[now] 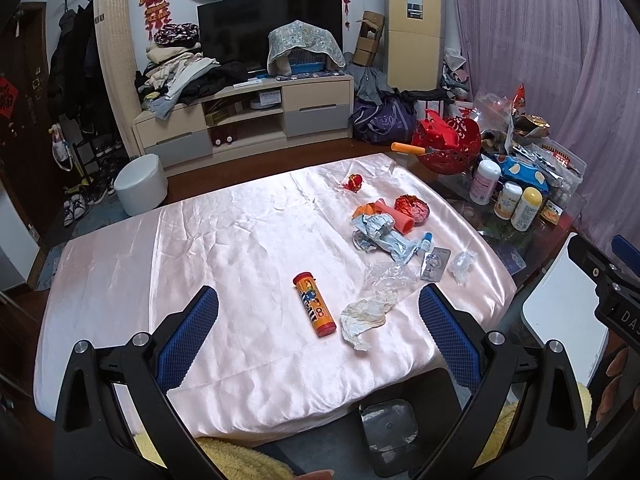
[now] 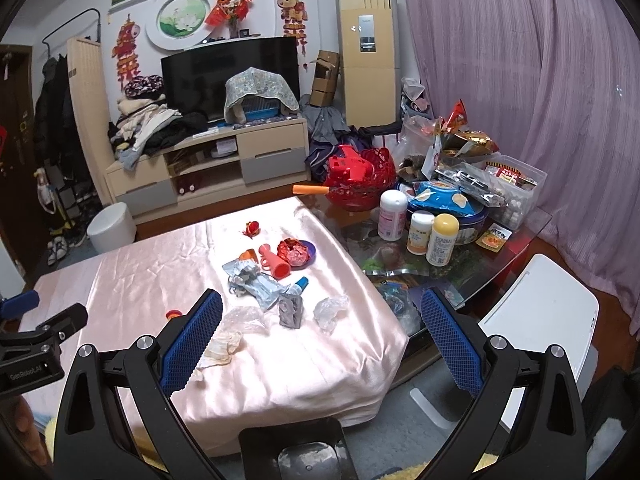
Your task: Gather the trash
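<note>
Trash [image 1: 384,236] litters the pink cloth [image 1: 240,248]; both grippers' fingers [image 1: 188,340] [image 2: 192,344] hang released, empty.

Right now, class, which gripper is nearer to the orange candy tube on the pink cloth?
Left. The left gripper hangs open right over the orange candy tube, which lies between its fingers. The right gripper is off to the tube's right, over the wrappers.

Orange cylindrical candy tube [image 1: 314,304]: in the right wrist view only its red cap [image 2: 173,313] shows beside the left finger; the rest is hidden. Dark square bin [image 1: 388,432] below the pink satin-covered surface [image 1: 240,248]: partly masked by gripper frames, contents indistinct. Jar labels illegible.
</note>
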`<state>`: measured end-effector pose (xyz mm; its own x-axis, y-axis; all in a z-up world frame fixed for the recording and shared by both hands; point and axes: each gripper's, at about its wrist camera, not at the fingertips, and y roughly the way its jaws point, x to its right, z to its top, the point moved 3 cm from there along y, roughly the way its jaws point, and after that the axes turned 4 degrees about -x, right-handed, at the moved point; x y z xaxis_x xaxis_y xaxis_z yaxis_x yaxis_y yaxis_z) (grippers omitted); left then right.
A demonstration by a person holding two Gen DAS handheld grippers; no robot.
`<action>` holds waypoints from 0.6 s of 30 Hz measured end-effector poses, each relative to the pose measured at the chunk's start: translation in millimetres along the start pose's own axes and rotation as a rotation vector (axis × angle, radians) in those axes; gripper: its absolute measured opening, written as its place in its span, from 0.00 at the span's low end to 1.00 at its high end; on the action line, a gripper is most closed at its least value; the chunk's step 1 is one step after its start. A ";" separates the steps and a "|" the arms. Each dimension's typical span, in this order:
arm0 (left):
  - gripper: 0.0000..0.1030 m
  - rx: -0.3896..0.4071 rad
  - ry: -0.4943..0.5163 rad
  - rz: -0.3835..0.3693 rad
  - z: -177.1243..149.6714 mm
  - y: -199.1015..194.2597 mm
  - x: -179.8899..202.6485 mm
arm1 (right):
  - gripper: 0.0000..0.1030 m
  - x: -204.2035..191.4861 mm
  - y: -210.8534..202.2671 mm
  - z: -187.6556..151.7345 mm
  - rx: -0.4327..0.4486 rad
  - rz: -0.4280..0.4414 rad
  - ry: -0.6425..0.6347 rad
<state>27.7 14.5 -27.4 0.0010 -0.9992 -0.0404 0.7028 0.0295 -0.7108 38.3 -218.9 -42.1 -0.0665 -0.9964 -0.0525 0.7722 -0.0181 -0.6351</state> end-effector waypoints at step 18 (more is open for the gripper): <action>0.92 -0.251 -0.003 0.026 -30.9 135.7 -16.0 | 0.97 6.4 127.6 -46.8 -0.272 0.035 0.003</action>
<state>101.1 35.4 -144.9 0.0190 -0.9981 -0.0590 0.5038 0.0606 -0.8617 106.9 -223.8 -159.6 -0.0450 -0.9958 -0.0801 0.5762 0.0396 -0.8164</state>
